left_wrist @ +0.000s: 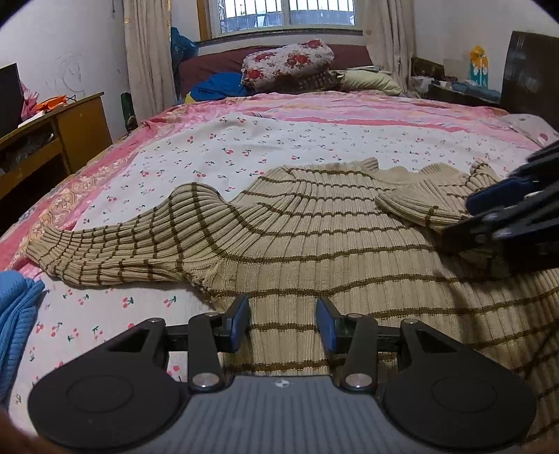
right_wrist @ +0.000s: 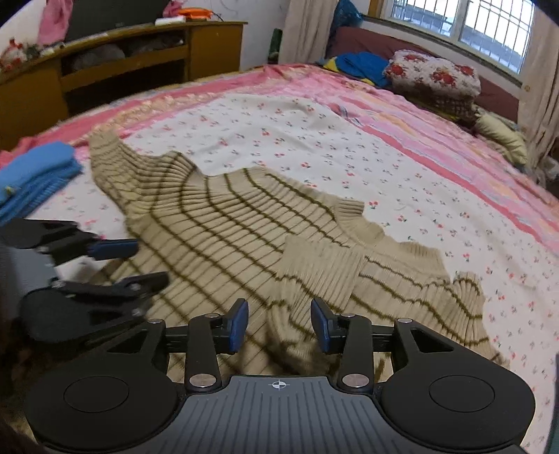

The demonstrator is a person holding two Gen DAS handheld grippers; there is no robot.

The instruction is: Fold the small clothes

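So, sweater: a tan sweater (left_wrist: 332, 223) with thin brown stripes lies spread out on the bed (left_wrist: 216, 146), close in front of both claws.
Left sleeve: the left sleeve (left_wrist: 115, 244) is stretched out flat to the side, and its cuff lies near a blue knit cloth (left_wrist: 17, 314).
Right sleeve: the right sleeve (right_wrist: 314, 279) is folded in and lies on top of the sweater's body.
Left claw: the left claw (left_wrist: 283, 321) is over the low part of the sweater; its two blue pads are apart and nothing is between them.
Right claw: the right claw (right_wrist: 279, 324) is over the folded sleeve; its blue pads are apart too and they hold nothing.
Both claws: in the left view the right claw shows at the right edge, blurry, beside the folded sleeve.
Bed sheet: white with small red cherries, with pink stripes around it.
Far end of bed: a flower-print quilt (left_wrist: 290, 63) is folded there, next to a blue cloth (left_wrist: 220, 87) and a green pillow (left_wrist: 370, 82).
Beside the bed: a brown wooden desk (right_wrist: 122, 66) stands by the wall.
Window: a window (left_wrist: 286, 15) with pale curtains (left_wrist: 146, 59) is behind the bed.
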